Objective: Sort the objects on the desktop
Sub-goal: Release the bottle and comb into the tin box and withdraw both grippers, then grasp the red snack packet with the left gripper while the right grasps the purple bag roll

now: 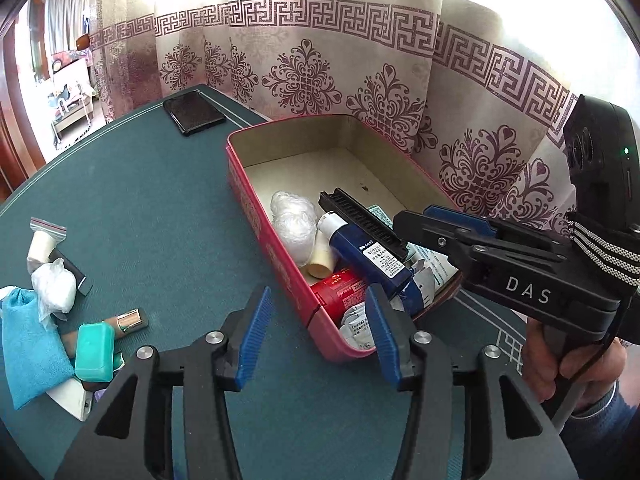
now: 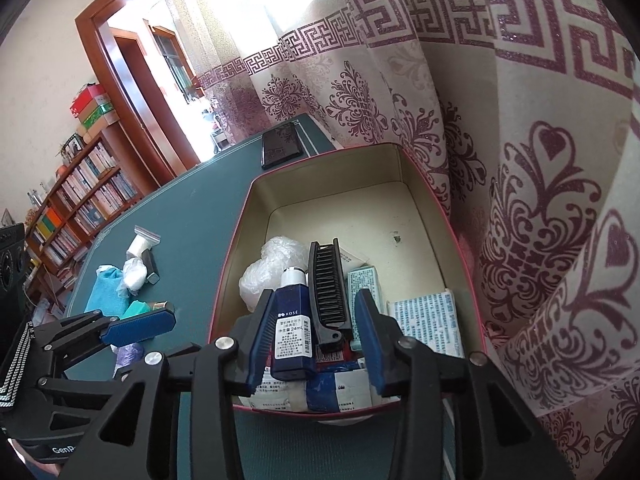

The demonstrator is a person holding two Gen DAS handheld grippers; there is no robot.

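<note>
A red tin box (image 1: 276, 264) (image 2: 224, 264) stands on the green table. It holds a black folding comb (image 1: 364, 222) (image 2: 328, 292), a dark blue KOSE tube (image 1: 376, 260) (image 2: 290, 332), a white plastic wad (image 1: 292, 220) (image 2: 272, 264), a red can (image 1: 340, 288) and several packets. My right gripper (image 2: 314, 344) (image 1: 416, 224) is open above the box's near end, jaws on either side of the tube and comb. My left gripper (image 1: 316, 332) (image 2: 140, 326) is open and empty over the table beside the box's near corner.
A pile lies at the table's left: a blue cloth pouch (image 1: 28, 344), a green soap case (image 1: 94, 350), a plastic wad (image 1: 54, 290), a zip bag (image 1: 44, 240), a gold-capped tube (image 1: 130, 318). A black phone (image 1: 194, 112) lies at the far edge. A curtain (image 1: 400, 92) hangs behind the box.
</note>
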